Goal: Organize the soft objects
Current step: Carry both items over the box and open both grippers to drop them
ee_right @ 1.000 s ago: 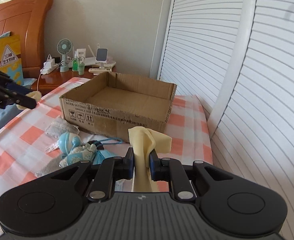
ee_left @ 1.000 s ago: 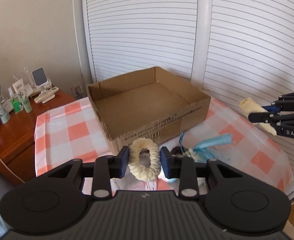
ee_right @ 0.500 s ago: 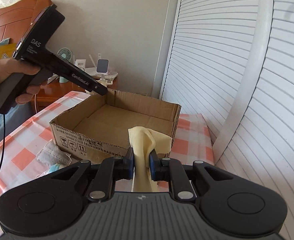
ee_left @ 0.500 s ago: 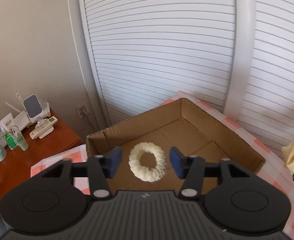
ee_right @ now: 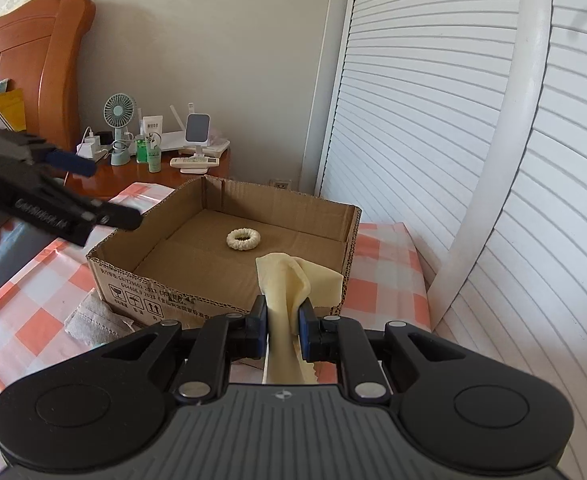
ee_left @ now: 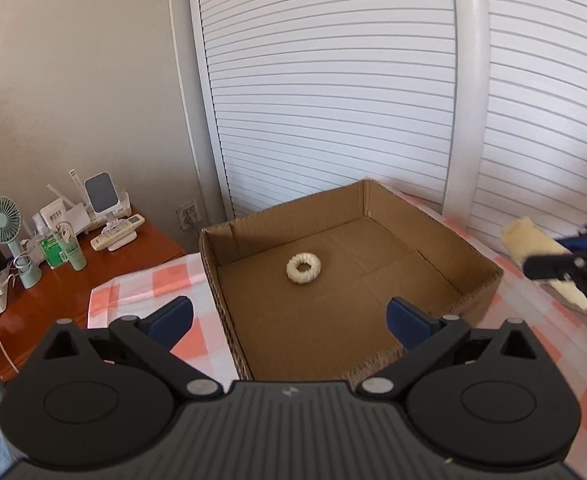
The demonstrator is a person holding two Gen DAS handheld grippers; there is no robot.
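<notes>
Cream scrunchie (ee_left: 303, 268) deposited in cardboard box (ee_left: 469, 252). Left gripper (ee_left: 289, 314) spread wide, just been opening, empty. Right gripper (ee_right: 282, 326) clamped on yellow cloth (ee_right: 293, 280), not yet boxed. Grey cloth (ee_right: 93, 318) left outside.

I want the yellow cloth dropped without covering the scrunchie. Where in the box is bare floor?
The cardboard box holds only the cream scrunchie, lying toward the back. Bare floor runs along the near wall and the right wall. The yellow cloth, clamped in the right tool, hangs at the near wall. It is crowded outside the box, front left, where a grey cloth lies.
</notes>
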